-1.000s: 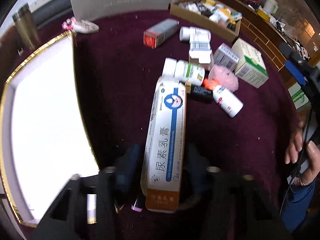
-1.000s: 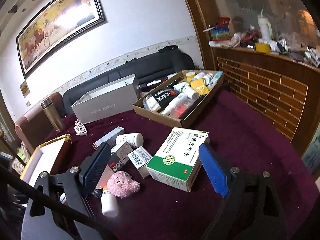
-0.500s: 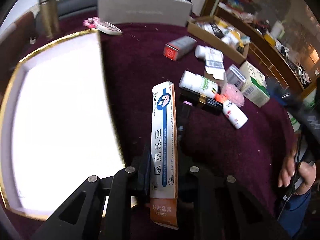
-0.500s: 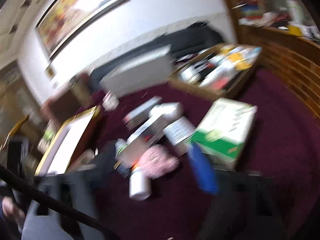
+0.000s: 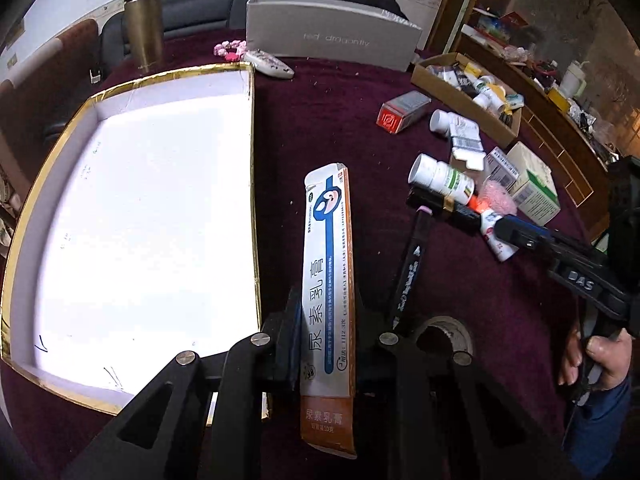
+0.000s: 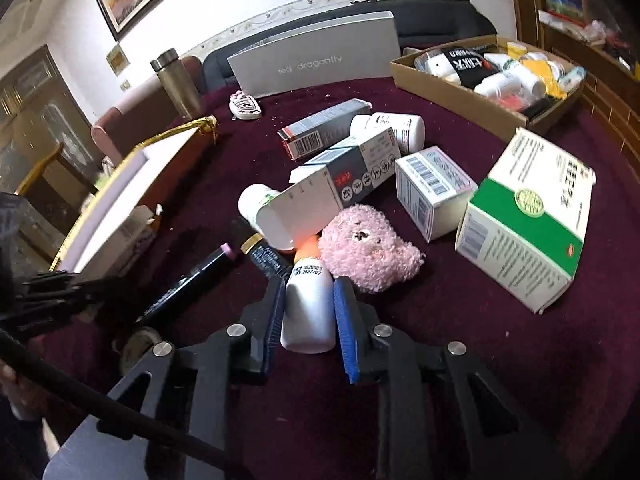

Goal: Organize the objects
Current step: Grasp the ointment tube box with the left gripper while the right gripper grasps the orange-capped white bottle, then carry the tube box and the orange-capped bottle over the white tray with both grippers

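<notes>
Left wrist view: the left tool (image 5: 326, 332) grips a long white, blue and orange ointment carton (image 5: 329, 300) between its two fingers, the carton lying along the finger axis and extending past both ends of the grip. It is held above the maroon tabletop (image 5: 328, 120), just beside the right edge of a gold-rimmed white box (image 5: 253, 160), outside the box. A black marker (image 5: 410, 268) lies on the cloth just to the right of the carton. Farther right sits a cluster: a white bottle with a green label (image 5: 440, 178), a pink plush toy (image 5: 496, 200) and a green-and-white carton (image 5: 534, 188). A brass-coloured flask (image 5: 143, 20) and a grey shoebox lid (image 5: 332, 38) stand at the far side. Right wrist view: the right tool (image 6: 307, 316) has its blue-padded fingers closed narrowly around a small white bottle with an orange cap (image 6: 308, 304), which lies on the tabletop with its cap pointing away; whether the pads press it firmly or merely touch it is not clear. The pink plush toy (image 6: 370, 254) touches the bottle on its right side. Beyond lie a grey-and-white carton (image 6: 344, 178), a barcoded white box (image 6: 434, 190) and an open cardboard tray (image 6: 452, 86) filled with bottles and packets.
</notes>
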Demonstrator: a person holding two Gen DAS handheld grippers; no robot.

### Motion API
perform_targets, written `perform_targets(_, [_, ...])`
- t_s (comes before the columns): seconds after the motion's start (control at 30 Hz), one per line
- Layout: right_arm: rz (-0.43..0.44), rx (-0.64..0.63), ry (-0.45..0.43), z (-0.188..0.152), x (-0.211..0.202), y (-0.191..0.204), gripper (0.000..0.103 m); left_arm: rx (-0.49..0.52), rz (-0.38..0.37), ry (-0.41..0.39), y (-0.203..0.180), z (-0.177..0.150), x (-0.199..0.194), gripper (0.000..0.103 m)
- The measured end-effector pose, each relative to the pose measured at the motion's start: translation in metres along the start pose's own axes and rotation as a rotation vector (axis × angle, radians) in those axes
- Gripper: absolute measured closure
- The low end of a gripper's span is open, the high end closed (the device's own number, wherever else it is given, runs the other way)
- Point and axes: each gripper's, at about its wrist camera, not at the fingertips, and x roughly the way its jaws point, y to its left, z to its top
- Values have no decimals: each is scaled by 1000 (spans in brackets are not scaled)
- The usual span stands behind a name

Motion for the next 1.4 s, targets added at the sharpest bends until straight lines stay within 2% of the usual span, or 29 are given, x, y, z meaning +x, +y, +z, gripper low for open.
perform_targets(0.13, [-61,-19,44,2,16,2,79,-8,-23,-9,1,4,-3,87])
perform_targets(0.23, [-108,-77,28,3,19,10,79,-16,-40,-18,3,4,-3,87])
perform_targets(0.43, [-83,-47,23,0,13,4,79,-40,-45,-82,12,5,-18,87])
perform_targets(0.53, [-73,-10,16,-5,3,-1,79,-46,-3,-141,22,7,-36,87])
perform_targets(0.63, [-87,25,-27,-6,-14,-3,79,-63,59,-186,38,12,-47,87])
perform_targets(0.73, [-80,53,-77,-11,-31,-2,79,-120,108,-235,67,17,-48,87])
perform_targets(0.8, [-55,73,-101,-15,-41,2,79,-150,168,-255,86,21,-43,87])
perform_targets(0.9, [-6,75,-134,-13,-53,14,79,-166,199,-239,110,24,-27,87])
perform_targets(1.03, [44,31,-141,-8,-59,44,78,-176,221,-164,126,22,-4,87])
perform_targets(1.13, [81,-19,-120,-5,-53,73,78,-161,233,-182,120,20,-11,87])
perform_targets(1.2, [107,-36,-100,-5,-47,87,78,-137,251,-160,110,17,-13,87])
perform_targets(1.4, [170,-102,-45,-7,-28,132,78,-101,212,-127,83,-19,-28,86])
